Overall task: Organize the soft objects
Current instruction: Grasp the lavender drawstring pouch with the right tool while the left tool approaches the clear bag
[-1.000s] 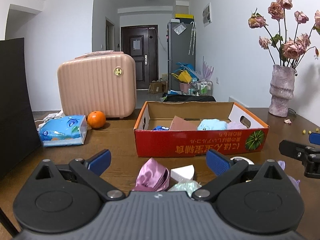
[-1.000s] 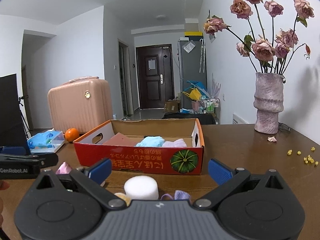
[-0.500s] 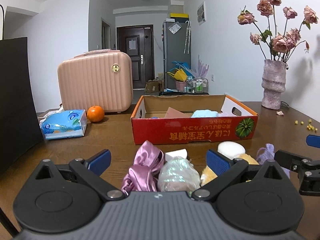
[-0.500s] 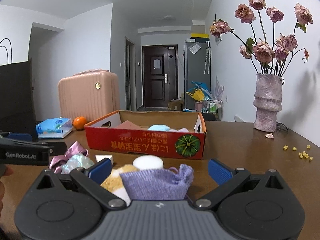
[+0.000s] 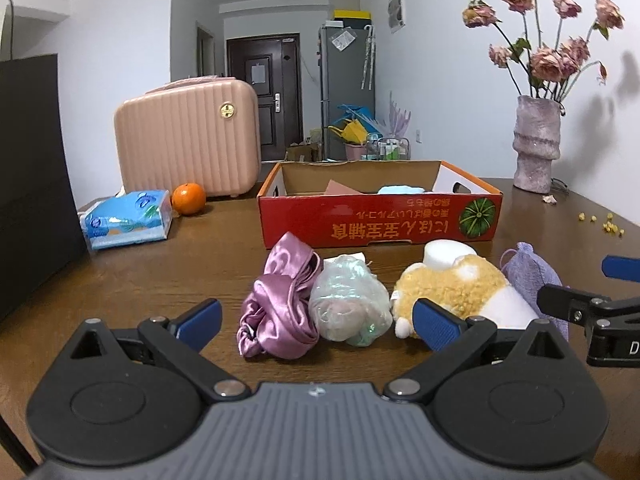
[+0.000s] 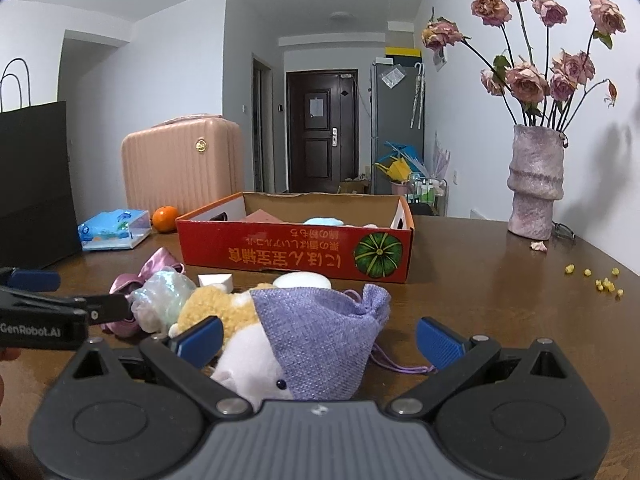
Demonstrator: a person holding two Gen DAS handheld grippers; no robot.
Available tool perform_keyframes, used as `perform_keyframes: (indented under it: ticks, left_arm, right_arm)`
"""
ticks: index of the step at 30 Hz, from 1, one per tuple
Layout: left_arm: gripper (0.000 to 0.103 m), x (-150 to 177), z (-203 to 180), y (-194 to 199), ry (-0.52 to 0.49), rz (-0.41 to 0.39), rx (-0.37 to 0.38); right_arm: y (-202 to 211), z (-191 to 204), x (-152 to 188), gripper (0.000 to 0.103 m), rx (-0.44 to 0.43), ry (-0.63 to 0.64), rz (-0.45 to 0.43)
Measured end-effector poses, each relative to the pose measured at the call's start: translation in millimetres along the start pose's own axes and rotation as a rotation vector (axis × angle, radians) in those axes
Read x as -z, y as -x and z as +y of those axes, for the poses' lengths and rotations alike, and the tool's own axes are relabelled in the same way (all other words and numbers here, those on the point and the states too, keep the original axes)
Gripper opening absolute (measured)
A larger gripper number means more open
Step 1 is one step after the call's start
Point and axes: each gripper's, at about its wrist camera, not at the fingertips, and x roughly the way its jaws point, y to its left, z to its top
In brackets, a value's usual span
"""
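On the wooden table in front of a red cardboard box [image 5: 376,220] [image 6: 296,254] lie a purple satin scrunchie [image 5: 280,304] [image 6: 152,272], an iridescent wrapped ball [image 5: 348,304] [image 6: 162,296], a yellow and white plush toy [image 5: 452,288] [image 6: 236,328], a white round sponge [image 5: 444,254] [image 6: 302,280] and a lilac drawstring pouch [image 5: 528,276] [image 6: 320,336]. My left gripper [image 5: 316,320] stands open, the scrunchie and ball lying just beyond its fingers. The right gripper [image 6: 320,338] is open around the pouch and plush toy. Soft items, one light blue, lie inside the box.
A pink suitcase [image 5: 188,136], an orange [image 5: 188,199] and a blue tissue pack [image 5: 128,218] sit at the back left. A black paper bag [image 5: 32,176] stands on the left. A vase of dried roses [image 5: 536,148] and yellow crumbs [image 5: 604,224] are on the right.
Both grippers have drawn back from the box and lowered; the soft items on the table now lie closer, between and before the open fingers. Both stayed open.
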Motion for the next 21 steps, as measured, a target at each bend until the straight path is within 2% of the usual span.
perform_keyframes:
  ticks: [10,12,18,21]
  left_arm:
    - [0.103,1,4,-4,0.023,0.021,0.025]
    - [0.103,1,3,-4,0.024,0.022,0.025]
    - [0.103,1,4,-5,0.025,0.024,0.026]
    - [0.103,2,4,-6,0.028,0.030,0.026]
  right_arm:
    - [-11,-2,-1,0.100,-0.011,-0.019,0.040]
    - [-16,-5,-3,0.094,-0.015,-0.032,0.049]
    - [-33,-8,-6,0.085,-0.036,-0.059,0.098]
    - [-40,-13,-5,0.073,-0.058,-0.095,0.121]
